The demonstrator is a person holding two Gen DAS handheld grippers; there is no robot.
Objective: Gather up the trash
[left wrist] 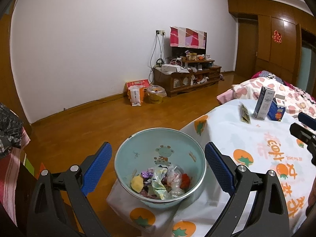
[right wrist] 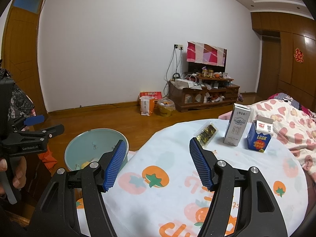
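Observation:
A pale teal bin [left wrist: 158, 144] stands by the table's left edge and holds crumpled wrappers [left wrist: 160, 183]. My left gripper [left wrist: 158, 148] hovers over the bin, open, its blue pads [left wrist: 98, 167] on either side of the bin and clear of it. My right gripper [right wrist: 158, 144] is open over the fruit-print tablecloth [right wrist: 158, 195], nothing between its pads. Ahead of it lie a gold-patterned packet [right wrist: 206, 135], a tall grey carton [right wrist: 237, 126] and a blue carton [right wrist: 259, 136]. The bin [right wrist: 94, 148] shows left of the right gripper.
A bed with a pink heart blanket [right wrist: 286, 122] borders the table on the right. Across the wooden floor stand a TV cabinet [right wrist: 205, 96], a yellow bucket [right wrist: 165, 107] and orange bags [right wrist: 147, 103]. A hand [right wrist: 17, 173] holds the left gripper's handle.

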